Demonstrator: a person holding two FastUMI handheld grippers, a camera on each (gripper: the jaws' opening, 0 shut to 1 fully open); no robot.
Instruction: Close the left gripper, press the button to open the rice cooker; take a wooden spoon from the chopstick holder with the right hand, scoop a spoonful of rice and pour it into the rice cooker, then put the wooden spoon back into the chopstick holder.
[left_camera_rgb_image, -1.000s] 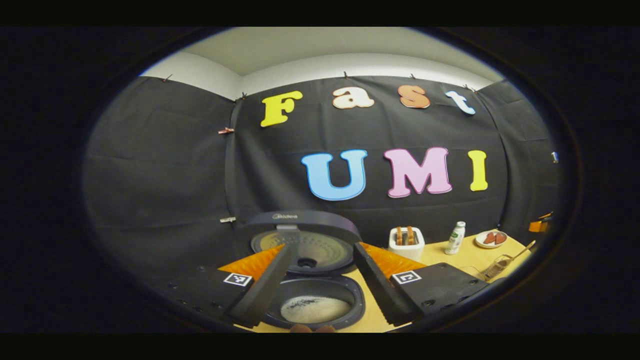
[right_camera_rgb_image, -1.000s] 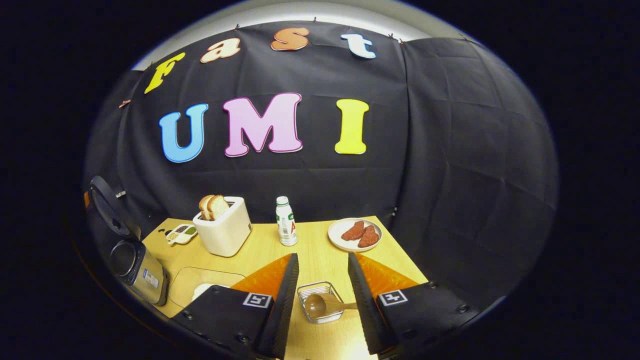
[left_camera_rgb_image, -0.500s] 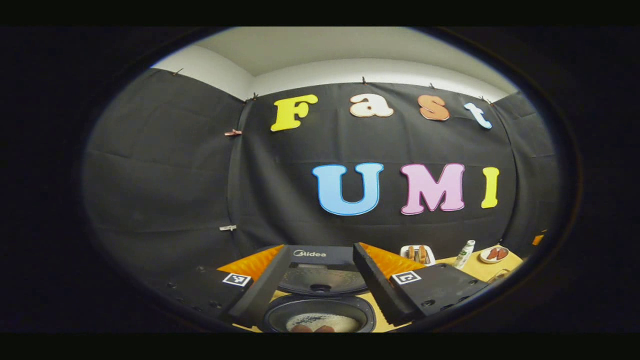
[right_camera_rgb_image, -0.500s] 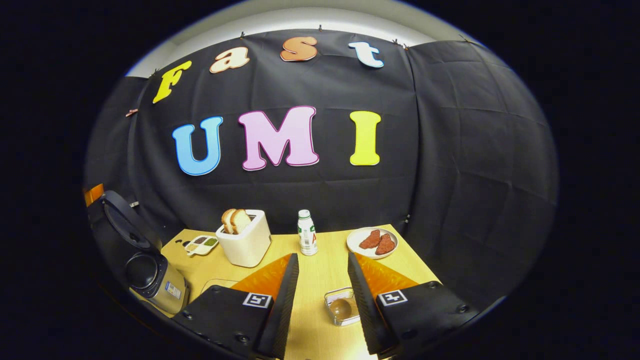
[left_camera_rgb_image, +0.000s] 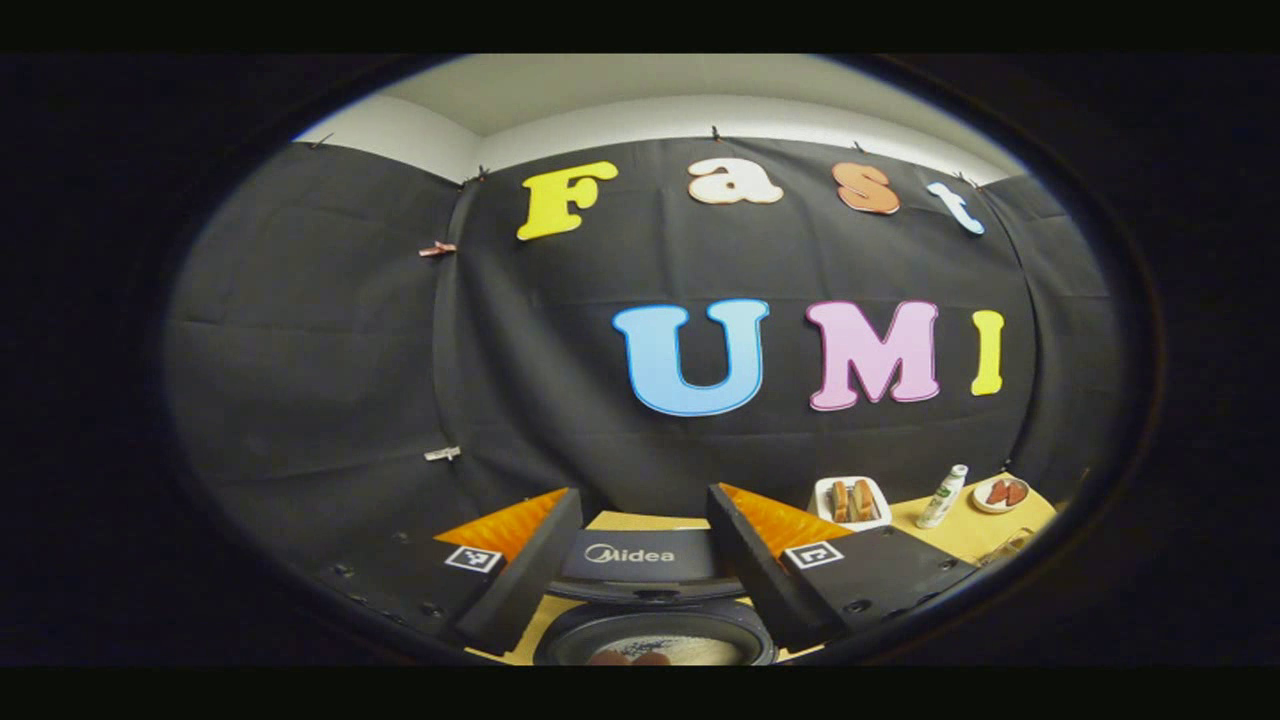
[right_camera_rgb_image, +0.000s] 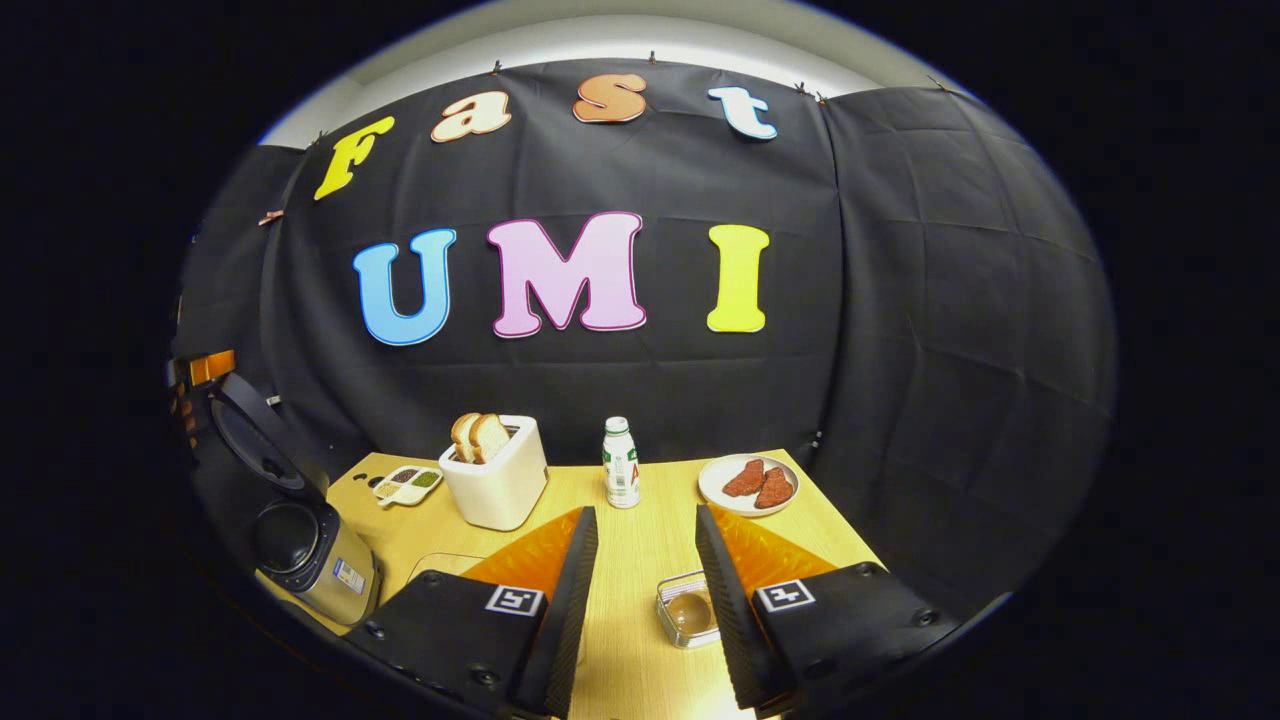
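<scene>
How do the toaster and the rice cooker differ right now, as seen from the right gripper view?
The toaster is white and boxy; the rice cooker is dark on top with a metallic body, and round. The toaster holds two bread slices standing out of its top; the rice cooker has its lid raised, the pot mouth open. The toaster sits mid-table near the wall; the rice cooker sits at the table's left edge. Both stand on the wooden table.
</scene>
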